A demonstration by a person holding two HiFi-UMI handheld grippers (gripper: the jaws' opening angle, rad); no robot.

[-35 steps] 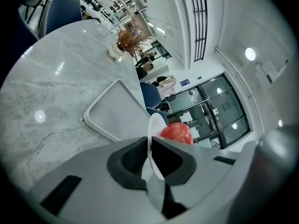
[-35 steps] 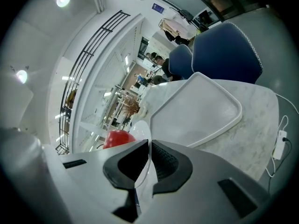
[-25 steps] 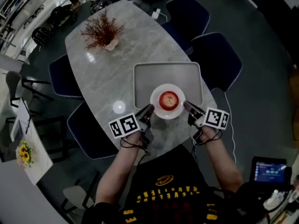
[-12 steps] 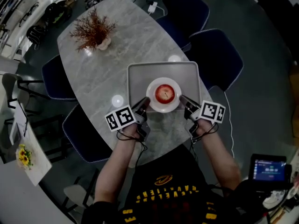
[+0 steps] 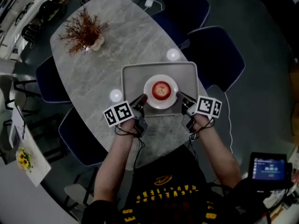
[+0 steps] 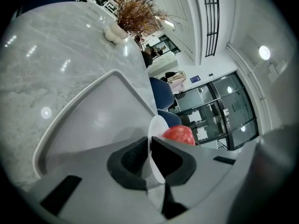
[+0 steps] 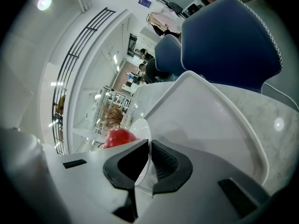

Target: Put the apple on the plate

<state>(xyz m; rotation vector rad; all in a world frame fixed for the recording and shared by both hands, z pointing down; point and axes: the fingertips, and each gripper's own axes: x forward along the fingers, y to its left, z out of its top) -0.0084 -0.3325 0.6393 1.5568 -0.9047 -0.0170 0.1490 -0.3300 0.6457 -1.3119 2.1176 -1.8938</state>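
Pinching the white plate from opposite sides, the left gripper and the right gripper each have their jaws clamped on its thin rim. The red apple sits on the plate between the two grippers, just ahead of their tips, over the grey tray.

The apple sits on the plate, over the near half of the tray at the worktop's near end. The left tongs clamp the plate's left rim, the right tongs its right. A dried plant stands at the far end.
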